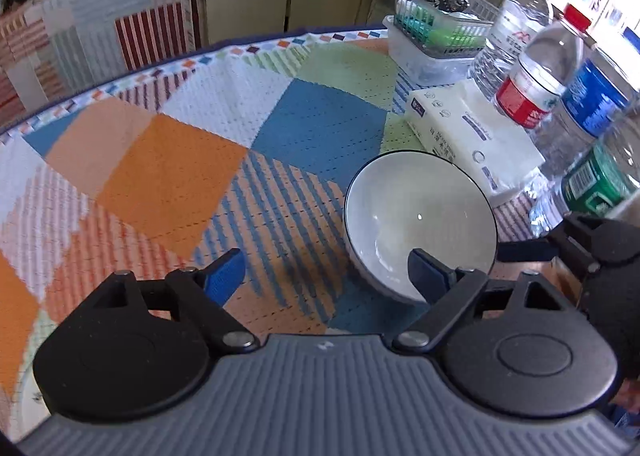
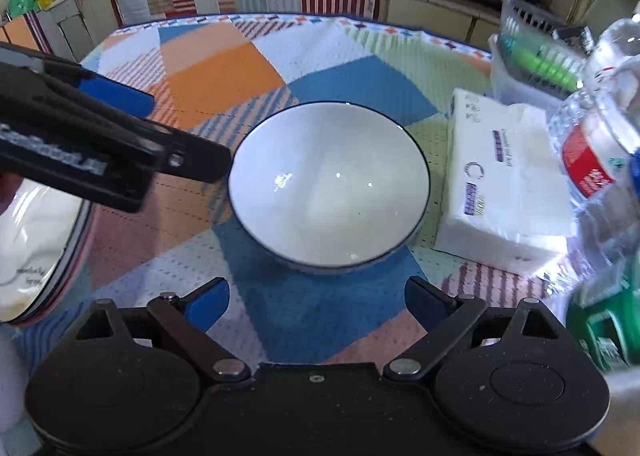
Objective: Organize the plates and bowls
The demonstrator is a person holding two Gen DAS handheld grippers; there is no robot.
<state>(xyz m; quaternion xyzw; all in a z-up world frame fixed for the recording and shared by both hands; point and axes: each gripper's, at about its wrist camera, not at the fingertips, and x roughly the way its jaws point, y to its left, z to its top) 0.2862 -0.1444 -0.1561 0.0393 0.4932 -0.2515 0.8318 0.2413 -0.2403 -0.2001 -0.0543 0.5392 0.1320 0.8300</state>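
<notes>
A white bowl [image 2: 330, 192] with a dark rim stands upright on the patchwork tablecloth [image 2: 224, 72]. It also shows in the left wrist view [image 1: 420, 212]. My right gripper [image 2: 318, 302] is open and empty, just in front of the bowl. My left gripper [image 1: 328, 274] is open and empty, to the left of the bowl, with its right finger in front of the bowl's near side. From the right wrist view the left gripper [image 2: 120, 124] reaches in from the left. A white plate [image 2: 36, 248] lies at the left edge, partly hidden.
A white tissue pack [image 2: 508, 184] lies right of the bowl. Several plastic bottles [image 1: 540, 76] stand at the right edge. A plastic basket [image 1: 436, 20] on a clear box sits at the far right. Cabinets stand beyond the table edge.
</notes>
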